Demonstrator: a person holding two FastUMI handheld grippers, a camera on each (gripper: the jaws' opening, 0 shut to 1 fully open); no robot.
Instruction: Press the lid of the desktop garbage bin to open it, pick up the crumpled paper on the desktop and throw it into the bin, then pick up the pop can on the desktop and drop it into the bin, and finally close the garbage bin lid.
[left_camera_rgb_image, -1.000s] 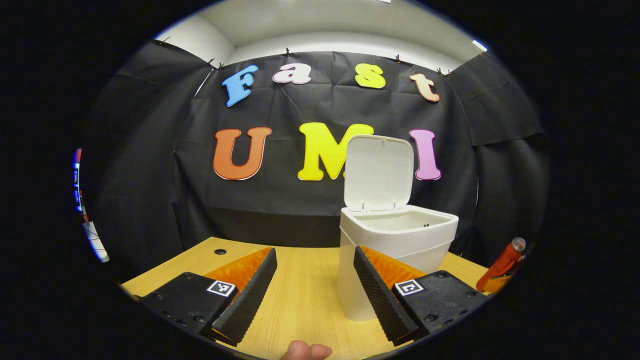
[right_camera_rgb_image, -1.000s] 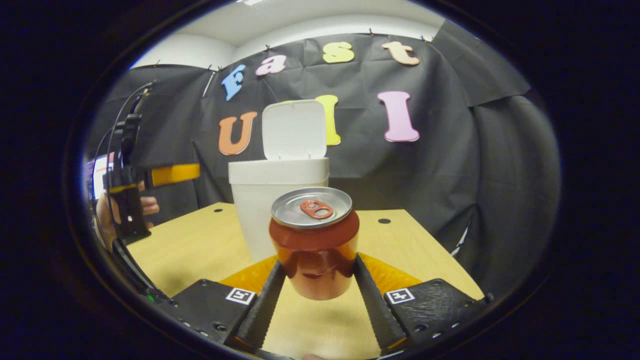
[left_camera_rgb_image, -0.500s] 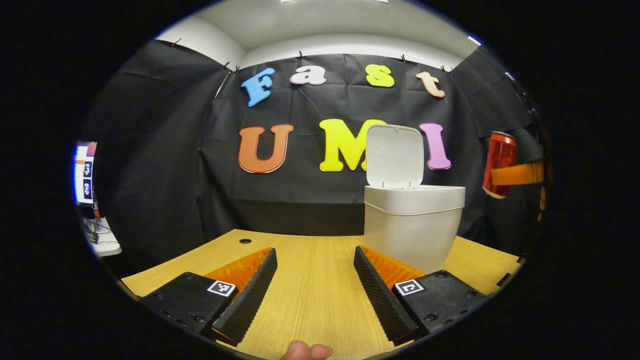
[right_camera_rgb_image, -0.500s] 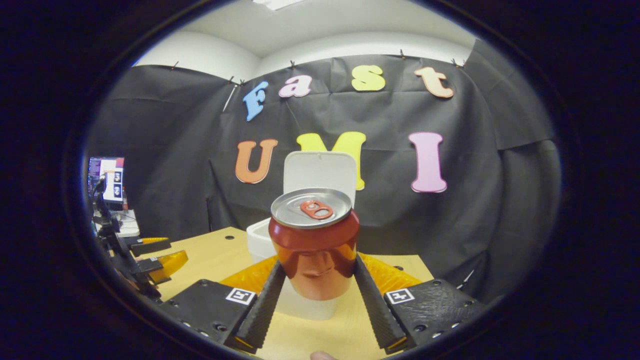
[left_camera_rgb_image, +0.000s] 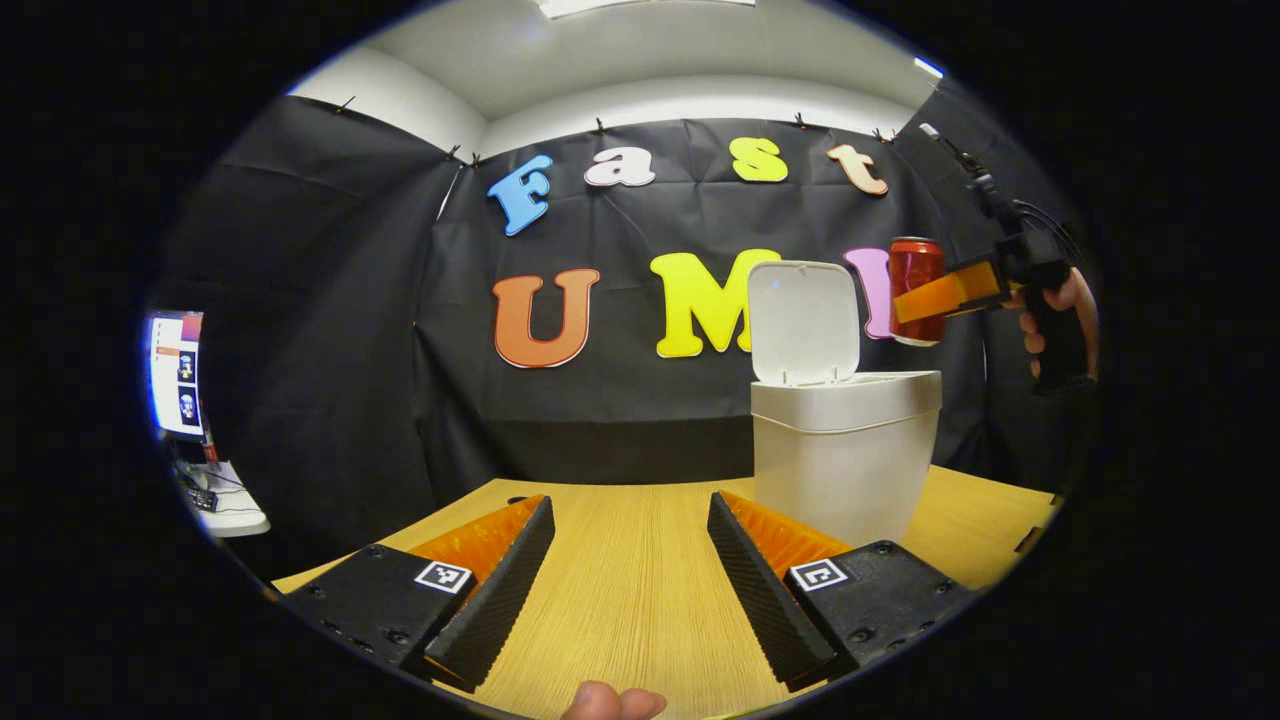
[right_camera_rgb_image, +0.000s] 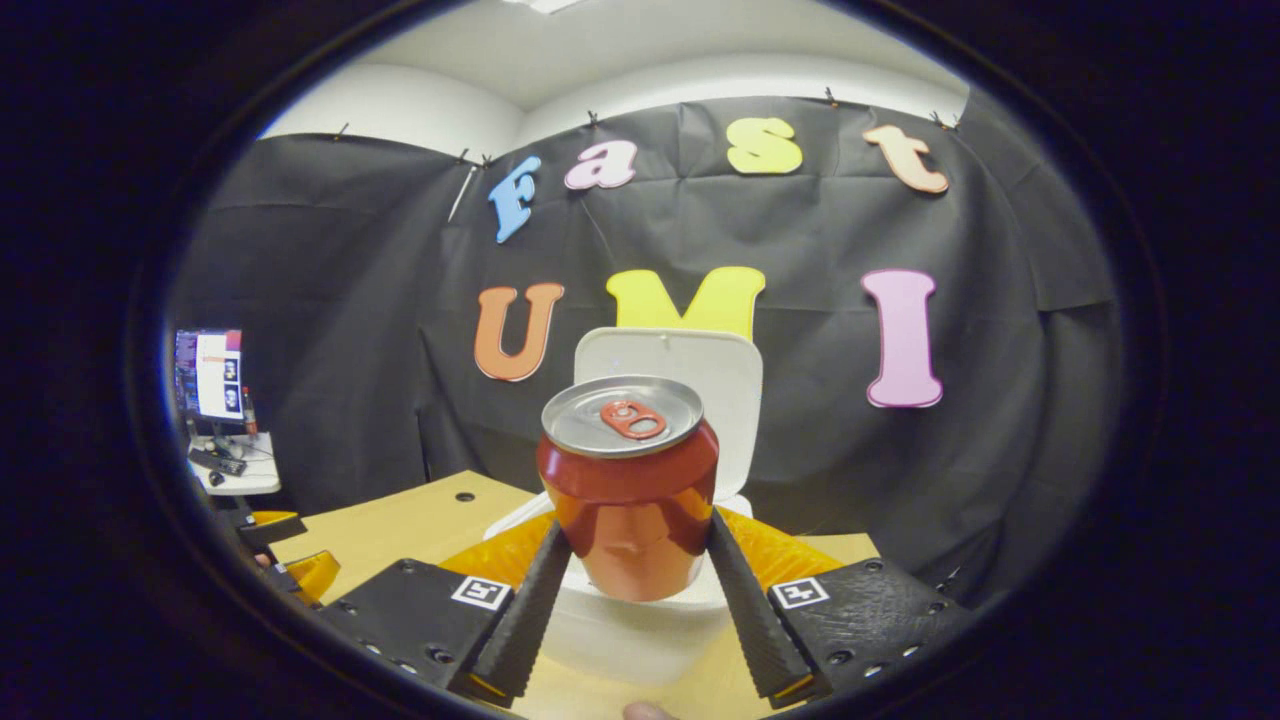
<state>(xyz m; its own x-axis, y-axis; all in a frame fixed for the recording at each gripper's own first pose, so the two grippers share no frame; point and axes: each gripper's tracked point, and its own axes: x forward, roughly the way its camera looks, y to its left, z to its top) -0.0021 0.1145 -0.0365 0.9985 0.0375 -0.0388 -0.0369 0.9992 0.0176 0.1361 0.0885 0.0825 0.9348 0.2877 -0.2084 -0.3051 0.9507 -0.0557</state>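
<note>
The white desktop bin (left_camera_rgb_image: 845, 450) stands on the wooden table with its lid (left_camera_rgb_image: 803, 322) raised upright. My right gripper (right_camera_rgb_image: 630, 575) is shut on a red pop can (right_camera_rgb_image: 628, 490), held upright over the bin's open mouth (right_camera_rgb_image: 610, 610); the lid (right_camera_rgb_image: 690, 360) stands behind the can. In the left gripper view the can (left_camera_rgb_image: 915, 290) hangs above the bin's right rim, held by the right gripper (left_camera_rgb_image: 945, 292) and a hand (left_camera_rgb_image: 1060, 320). My left gripper (left_camera_rgb_image: 630, 570) stands open, low over the table, left of the bin, nothing between its fingers. The bin's inside is hidden.
The wooden table (left_camera_rgb_image: 620, 590) stretches ahead of the left gripper, with a cable hole (right_camera_rgb_image: 464, 496) toward its far left corner. A side desk with a monitor (left_camera_rgb_image: 175, 365) lies beyond the table's left edge. Black cloth walls close the back and sides.
The right gripper lifted the can and carried it over the bin's open mouth. The left gripper drew back and left, away from the bin, still open.
</note>
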